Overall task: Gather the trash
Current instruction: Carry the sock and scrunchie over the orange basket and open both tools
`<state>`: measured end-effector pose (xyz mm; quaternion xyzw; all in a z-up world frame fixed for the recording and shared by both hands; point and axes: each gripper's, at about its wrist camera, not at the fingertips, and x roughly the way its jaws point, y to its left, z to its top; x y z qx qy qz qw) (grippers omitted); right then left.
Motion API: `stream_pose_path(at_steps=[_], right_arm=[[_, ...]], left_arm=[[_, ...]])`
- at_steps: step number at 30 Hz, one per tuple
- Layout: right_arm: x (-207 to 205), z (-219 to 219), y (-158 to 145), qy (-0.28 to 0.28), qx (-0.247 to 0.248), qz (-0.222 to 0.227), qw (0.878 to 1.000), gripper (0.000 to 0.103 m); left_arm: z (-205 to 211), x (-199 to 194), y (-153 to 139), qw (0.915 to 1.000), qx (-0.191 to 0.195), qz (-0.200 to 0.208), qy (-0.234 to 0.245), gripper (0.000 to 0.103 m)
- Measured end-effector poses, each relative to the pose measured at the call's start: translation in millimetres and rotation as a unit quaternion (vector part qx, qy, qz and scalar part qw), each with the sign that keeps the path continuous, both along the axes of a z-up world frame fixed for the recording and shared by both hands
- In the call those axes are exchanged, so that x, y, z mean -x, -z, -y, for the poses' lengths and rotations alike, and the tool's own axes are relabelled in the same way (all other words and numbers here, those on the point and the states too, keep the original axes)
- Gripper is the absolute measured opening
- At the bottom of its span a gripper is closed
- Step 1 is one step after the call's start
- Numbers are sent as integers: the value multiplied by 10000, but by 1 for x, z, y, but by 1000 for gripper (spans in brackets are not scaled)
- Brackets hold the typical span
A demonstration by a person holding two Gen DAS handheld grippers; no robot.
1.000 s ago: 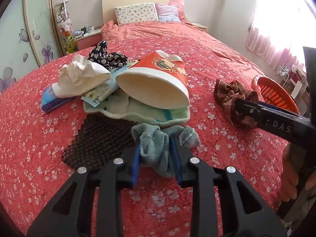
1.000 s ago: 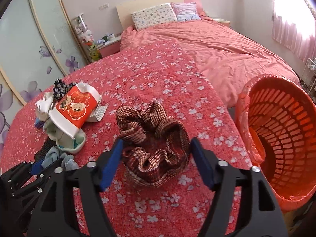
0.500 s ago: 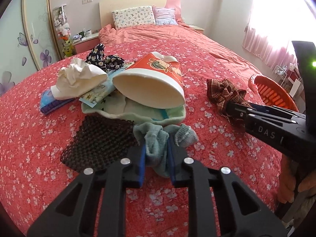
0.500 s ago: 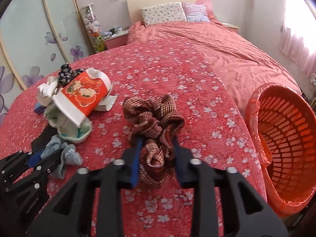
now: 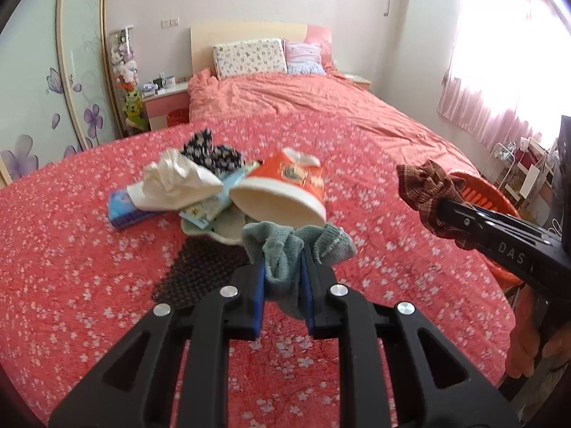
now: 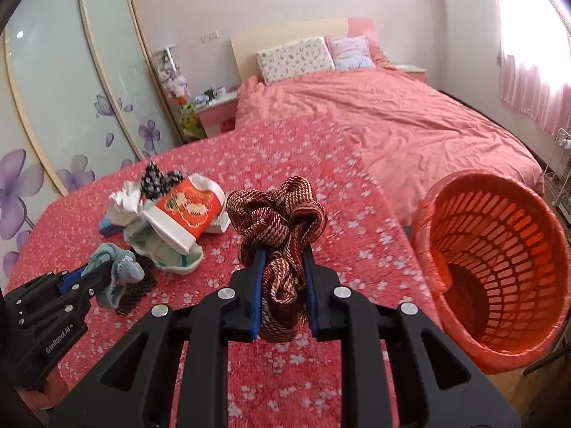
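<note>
My left gripper (image 5: pixel 282 267) is shut on a grey-blue sock (image 5: pixel 292 246) and holds it above the floral red cover. It also shows in the right wrist view (image 6: pixel 107 267). My right gripper (image 6: pixel 282 267) is shut on a brown checked cloth (image 6: pixel 282 221) lifted off the cover; the cloth also shows in the left wrist view (image 5: pixel 424 185). An orange slotted basket (image 6: pixel 496 260) stands off the right edge. A pile with a red paper cup (image 5: pixel 285 192), white tissue (image 5: pixel 175 182) and blue packet (image 5: pixel 125 210) lies beyond the sock.
A dark mesh cloth (image 5: pixel 200 271) lies flat left of the sock. A pale green cloth (image 6: pixel 167 253) lies under the cup. A bed with pillows (image 5: pixel 249 57) is behind. A nightstand (image 5: pixel 164 103) and sliding wardrobe doors (image 6: pixel 71 100) are at the left.
Both grippers closed on their cloths and rose: the left lifted the sock, the right lifted the brown checked cloth off the cover.
</note>
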<state>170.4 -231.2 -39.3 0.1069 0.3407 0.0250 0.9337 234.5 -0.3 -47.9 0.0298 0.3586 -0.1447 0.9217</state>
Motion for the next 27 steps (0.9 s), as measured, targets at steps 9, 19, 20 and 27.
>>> stream_pose_path(at_steps=[9,19,20,27], right_arm=[[36,16,-28,246,106,509,9983,20],[67,46,-45,675,257,899,9933,20],[70,50,-46,718,264,925,9928,20],[81,86,-46,1128,223,1005,9883,20]], left_arm=[[14,18,-40,9990,160,420,38,18],[50,30,-59,9972,279,618,320,18],[56,31,-62,9968,307,636,381,18],[98,34,-70,9935,420,732,767,18]])
